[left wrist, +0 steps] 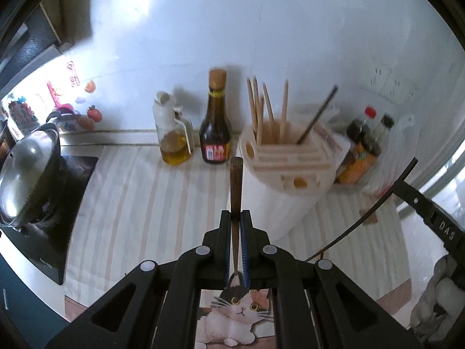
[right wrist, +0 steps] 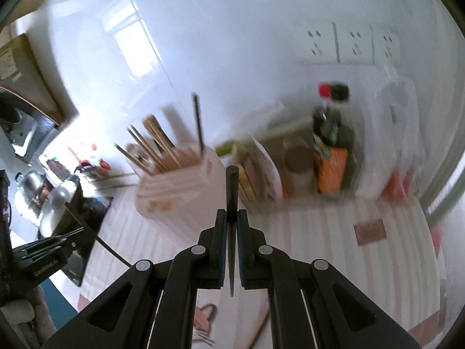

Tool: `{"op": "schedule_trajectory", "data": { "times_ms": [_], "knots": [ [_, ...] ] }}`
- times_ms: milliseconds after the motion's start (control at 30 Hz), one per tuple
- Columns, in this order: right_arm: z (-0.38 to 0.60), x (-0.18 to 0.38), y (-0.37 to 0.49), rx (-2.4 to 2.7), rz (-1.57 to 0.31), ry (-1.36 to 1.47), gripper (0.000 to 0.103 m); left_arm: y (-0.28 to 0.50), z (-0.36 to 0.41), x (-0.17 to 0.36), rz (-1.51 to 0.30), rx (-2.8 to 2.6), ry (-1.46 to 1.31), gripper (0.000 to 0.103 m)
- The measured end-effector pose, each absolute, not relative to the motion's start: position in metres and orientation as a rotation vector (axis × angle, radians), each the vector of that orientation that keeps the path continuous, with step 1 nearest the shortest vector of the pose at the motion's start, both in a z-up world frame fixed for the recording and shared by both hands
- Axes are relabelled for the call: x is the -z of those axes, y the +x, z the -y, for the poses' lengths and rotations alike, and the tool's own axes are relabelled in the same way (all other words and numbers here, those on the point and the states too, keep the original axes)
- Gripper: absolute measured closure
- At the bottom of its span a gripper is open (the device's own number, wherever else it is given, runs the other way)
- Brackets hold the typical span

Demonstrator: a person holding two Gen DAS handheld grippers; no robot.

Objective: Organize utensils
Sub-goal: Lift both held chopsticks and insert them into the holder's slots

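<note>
the glass oil bottle (left wrist: 173,133) stands a quarter full beside the dark sauce bottle (left wrist: 215,122). the white holder (left wrist: 286,157) keeps wooden chopsticks (left wrist: 261,110) upright. left gripper (left wrist: 236,218) clamps a brown chopstick (left wrist: 236,183); right gripper (right wrist: 232,218) clamps a black chopstick (right wrist: 232,192).

A dark glass sauce bottle with a brown cap (left wrist: 215,122) stands beside a clear oil cruet (left wrist: 173,133) on the striped tabletop (left wrist: 139,203); a steel-lidded black pot (left wrist: 27,171) sits left.
</note>
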State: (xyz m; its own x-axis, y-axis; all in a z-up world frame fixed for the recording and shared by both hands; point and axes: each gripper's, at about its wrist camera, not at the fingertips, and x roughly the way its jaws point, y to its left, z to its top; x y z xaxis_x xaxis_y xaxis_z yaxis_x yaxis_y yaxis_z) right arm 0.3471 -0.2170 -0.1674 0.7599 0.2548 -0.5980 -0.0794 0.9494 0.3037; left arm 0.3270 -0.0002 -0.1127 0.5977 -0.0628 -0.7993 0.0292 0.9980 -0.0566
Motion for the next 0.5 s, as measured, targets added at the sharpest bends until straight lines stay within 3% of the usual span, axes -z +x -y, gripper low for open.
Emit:
{"op": "schedule_trajectory", "data": {
  "times_ms": [500],
  "knots": [
    [0.193,0.043,0.358,-0.362,-0.488,0.249,0.096,0.338,-0.022,-0.007,-0.722,0.024,-0.095,0.099]
  ]
}}
